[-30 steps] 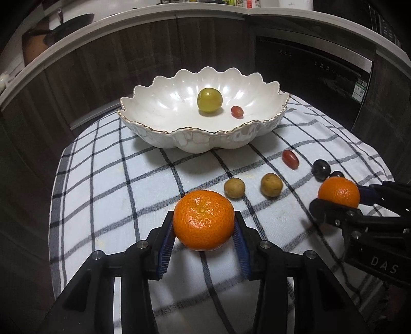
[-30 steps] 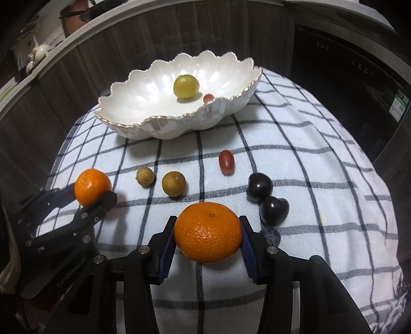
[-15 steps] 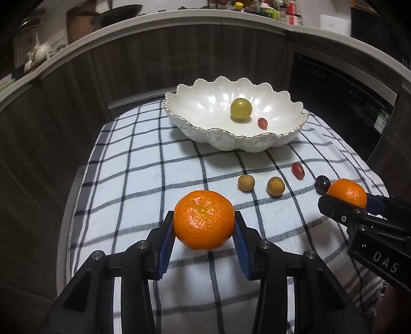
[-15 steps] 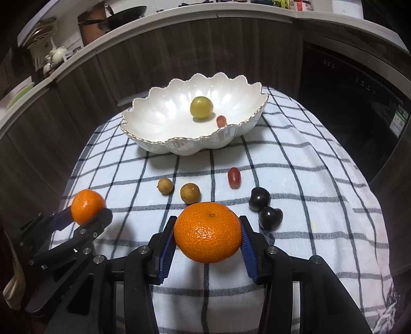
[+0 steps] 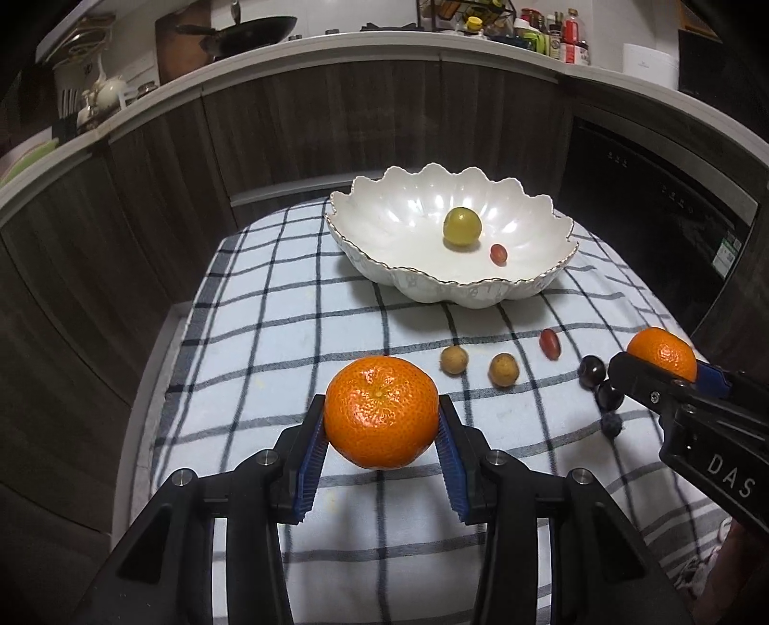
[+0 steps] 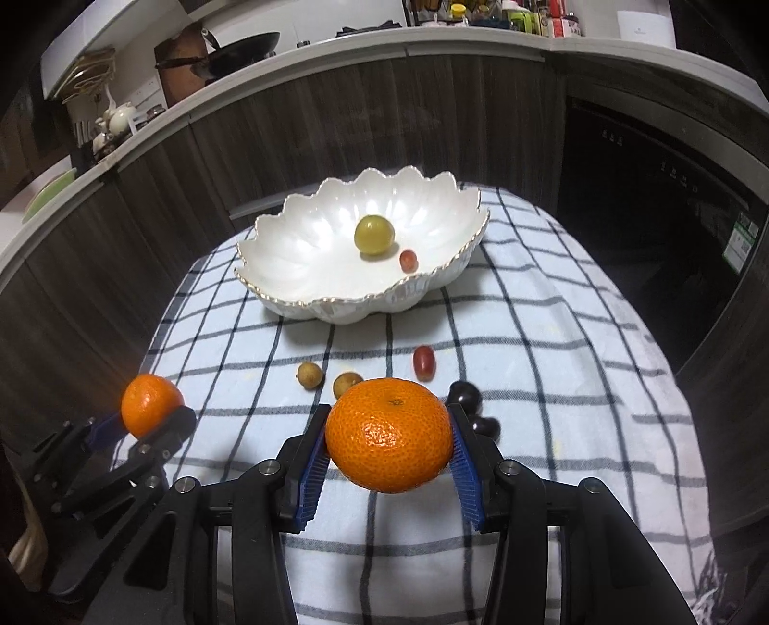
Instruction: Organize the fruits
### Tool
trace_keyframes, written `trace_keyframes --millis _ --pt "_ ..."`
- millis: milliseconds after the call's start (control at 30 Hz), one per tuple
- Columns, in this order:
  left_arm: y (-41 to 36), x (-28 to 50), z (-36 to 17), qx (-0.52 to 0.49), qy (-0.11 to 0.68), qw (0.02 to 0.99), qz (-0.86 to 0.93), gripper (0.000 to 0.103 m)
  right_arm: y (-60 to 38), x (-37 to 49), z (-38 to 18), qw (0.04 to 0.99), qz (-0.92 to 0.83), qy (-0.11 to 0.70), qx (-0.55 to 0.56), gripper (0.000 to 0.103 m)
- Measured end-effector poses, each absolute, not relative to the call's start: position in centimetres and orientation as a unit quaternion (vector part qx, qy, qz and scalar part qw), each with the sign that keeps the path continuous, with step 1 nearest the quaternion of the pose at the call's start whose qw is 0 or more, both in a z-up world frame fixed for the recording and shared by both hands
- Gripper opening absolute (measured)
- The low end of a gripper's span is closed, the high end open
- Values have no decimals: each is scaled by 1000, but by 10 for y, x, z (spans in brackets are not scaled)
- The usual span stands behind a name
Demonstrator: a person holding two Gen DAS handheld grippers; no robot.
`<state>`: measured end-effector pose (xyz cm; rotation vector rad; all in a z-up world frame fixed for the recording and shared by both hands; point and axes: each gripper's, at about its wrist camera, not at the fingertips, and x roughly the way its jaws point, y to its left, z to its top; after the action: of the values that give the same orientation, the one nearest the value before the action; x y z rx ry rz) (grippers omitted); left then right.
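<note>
Both grippers are higher off the checked cloth (image 5: 269,307) than a second ago, bowl (image 5: 384,226) now smaller in view. Left gripper (image 5: 382,435) clamps a mandarin (image 5: 382,411); right gripper (image 6: 389,449) clamps a second mandarin (image 6: 389,440). Both fruits hang above the cloth, short of the bowl. Bowl holds a green fruit (image 5: 462,226) and a red grape (image 5: 498,253).

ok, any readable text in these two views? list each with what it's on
"DAS" on the black body of the right gripper, seen in the left wrist view; the word runs out of frame.
Green-and-white sticker on the dark appliance door: print too small to read.
Bottle and jar labels on the counter: too blurred to read.
White box on the counter: faint mark, unreadable.
</note>
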<state>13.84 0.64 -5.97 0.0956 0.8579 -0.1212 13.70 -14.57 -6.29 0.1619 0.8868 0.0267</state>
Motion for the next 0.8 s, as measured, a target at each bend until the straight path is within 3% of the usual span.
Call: trace_keyframes --millis 800 --pt "-31 191 -22 11 415 909 -33 42 -185 203 -20 915 45 399 39 47"
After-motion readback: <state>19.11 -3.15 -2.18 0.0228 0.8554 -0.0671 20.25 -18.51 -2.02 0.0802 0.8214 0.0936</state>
